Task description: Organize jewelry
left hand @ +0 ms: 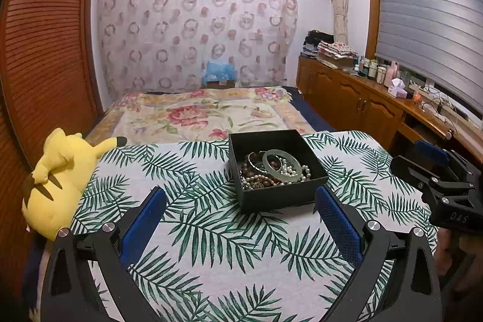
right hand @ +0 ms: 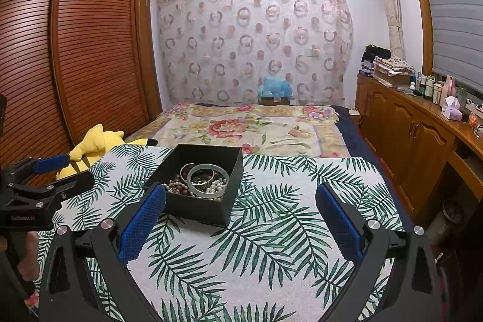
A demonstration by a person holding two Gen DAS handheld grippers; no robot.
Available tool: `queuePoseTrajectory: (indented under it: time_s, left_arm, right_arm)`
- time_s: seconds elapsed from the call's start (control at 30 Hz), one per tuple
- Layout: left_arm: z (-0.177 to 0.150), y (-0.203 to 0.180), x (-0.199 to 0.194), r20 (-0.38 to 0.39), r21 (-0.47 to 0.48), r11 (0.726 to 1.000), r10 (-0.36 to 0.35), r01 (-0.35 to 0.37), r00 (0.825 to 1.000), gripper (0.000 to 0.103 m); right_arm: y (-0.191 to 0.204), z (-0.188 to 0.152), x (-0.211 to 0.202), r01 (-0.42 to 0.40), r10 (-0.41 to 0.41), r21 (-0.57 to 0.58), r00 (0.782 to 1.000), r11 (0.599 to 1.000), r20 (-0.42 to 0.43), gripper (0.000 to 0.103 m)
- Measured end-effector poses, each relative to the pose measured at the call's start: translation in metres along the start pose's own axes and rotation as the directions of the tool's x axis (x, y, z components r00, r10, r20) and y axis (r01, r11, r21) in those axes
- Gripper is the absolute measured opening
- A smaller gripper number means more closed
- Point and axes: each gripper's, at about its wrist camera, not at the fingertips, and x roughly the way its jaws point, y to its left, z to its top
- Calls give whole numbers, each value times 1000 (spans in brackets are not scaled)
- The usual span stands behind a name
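Observation:
A black open box (left hand: 282, 195) (right hand: 196, 208) stands on the leaf-print cloth. It holds a pale green bangle (left hand: 280, 166) (right hand: 208, 180), metal bangles, pearl strands (left hand: 303, 171) and brown bead bracelets (left hand: 256, 169). My left gripper (left hand: 241, 195) is open and empty; its blue pads straddle the box's near side, a little short of it. My right gripper (right hand: 241, 195) is open and empty too, with its left pad (right hand: 143, 222) in front of the box's near left corner. Each gripper shows at the edge of the other's view (left hand: 446, 186) (right hand: 39, 186).
The leaf-print cloth (left hand: 211, 231) (right hand: 271, 231) covers the work surface. A yellow plush toy (left hand: 57, 180) (right hand: 93, 144) lies at its left edge. Beyond are a floral bed (left hand: 205, 113), a slatted wardrobe on the left and a cluttered wooden cabinet (right hand: 422, 141) on the right.

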Motion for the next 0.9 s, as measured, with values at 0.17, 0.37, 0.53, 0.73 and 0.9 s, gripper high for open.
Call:
queuePoseTrajectory:
  time_s: [0.17,0.37,0.53,0.73,0.9]
  left_arm:
    - [0,0,0,0,-1,1000,0,0,1000,95]
    - [0,0,0,1,-1,1000,0,0,1000,95]
    - [0,0,0,0,0,1000,0,0,1000,95]
    - [0,0,-1,0,-2,1000,-1,1,1000,95]
    - [0,0,-1,1,-1,1000,-1,1,1000,95]
  right_arm:
    - [0,0,0,1,-1,0,1000,1000,1,100]
    - [0,-1,1,1,-1,0,1000,1000,2,100]
    - [0,-1,1,1,-1,0,1000,1000,2,100]
    - [1,-2,2,1,-1,0,1000,1000,1,100]
    - [1,-2,2,1,-1,1,1000,1000,2,100]
